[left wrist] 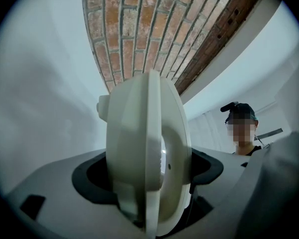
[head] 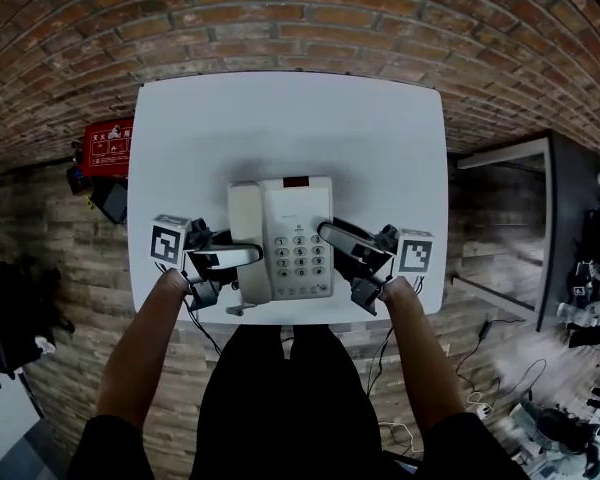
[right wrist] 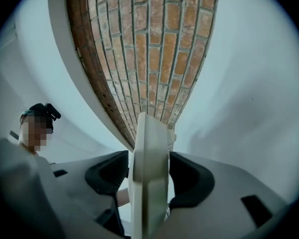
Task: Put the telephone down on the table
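Note:
A cream telephone (head: 298, 236) with a keypad lies flat on the white table (head: 280, 118), near its front edge. Its handset (head: 246, 240) rests along the telephone's left side. My left gripper (head: 238, 259) reaches in from the left. In the left gripper view the handset (left wrist: 144, 143) fills the space between the jaws, with both pads against it. My right gripper (head: 332, 238) is at the telephone's right edge. In the right gripper view that thin edge (right wrist: 149, 168) stands between the jaws with gaps on both sides, so the right gripper (right wrist: 148, 183) is open.
The table's front edge runs just under the telephone. A red box (head: 108, 146) and dark gear lie on the floor to the left. A glass-fronted cabinet (head: 515, 218) stands to the right, with cables (head: 500, 388) on the floor. A brick surface lies beyond the table.

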Available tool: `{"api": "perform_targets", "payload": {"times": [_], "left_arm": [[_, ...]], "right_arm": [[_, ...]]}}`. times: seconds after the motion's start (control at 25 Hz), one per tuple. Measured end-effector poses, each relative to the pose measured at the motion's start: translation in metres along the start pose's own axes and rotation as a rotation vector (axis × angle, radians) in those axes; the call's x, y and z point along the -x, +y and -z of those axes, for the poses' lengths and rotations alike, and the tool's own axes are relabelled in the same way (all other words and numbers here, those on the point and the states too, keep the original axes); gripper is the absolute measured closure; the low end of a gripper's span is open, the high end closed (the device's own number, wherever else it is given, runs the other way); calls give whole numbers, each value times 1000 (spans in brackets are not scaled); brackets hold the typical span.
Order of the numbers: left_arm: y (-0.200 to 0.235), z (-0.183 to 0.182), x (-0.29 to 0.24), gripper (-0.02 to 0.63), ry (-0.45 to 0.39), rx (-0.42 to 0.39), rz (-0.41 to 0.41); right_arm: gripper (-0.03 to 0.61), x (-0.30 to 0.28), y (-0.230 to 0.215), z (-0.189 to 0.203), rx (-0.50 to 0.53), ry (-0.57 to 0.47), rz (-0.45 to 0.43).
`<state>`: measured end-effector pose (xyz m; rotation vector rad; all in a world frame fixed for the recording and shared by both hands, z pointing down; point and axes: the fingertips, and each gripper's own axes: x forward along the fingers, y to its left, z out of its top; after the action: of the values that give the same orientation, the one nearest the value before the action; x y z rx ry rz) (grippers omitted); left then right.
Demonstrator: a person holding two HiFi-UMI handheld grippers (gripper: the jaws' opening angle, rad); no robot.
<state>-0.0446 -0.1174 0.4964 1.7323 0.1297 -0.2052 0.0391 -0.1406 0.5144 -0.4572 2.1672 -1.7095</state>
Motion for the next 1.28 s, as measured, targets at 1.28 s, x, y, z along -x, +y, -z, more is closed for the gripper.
{"api": "perform_targets", "payload": {"times": [1.28], "left_arm": [[62,-28,17,193,-73,26,-165]], "right_arm": [[365,31,-68,-16,-83,-188,36]]}}
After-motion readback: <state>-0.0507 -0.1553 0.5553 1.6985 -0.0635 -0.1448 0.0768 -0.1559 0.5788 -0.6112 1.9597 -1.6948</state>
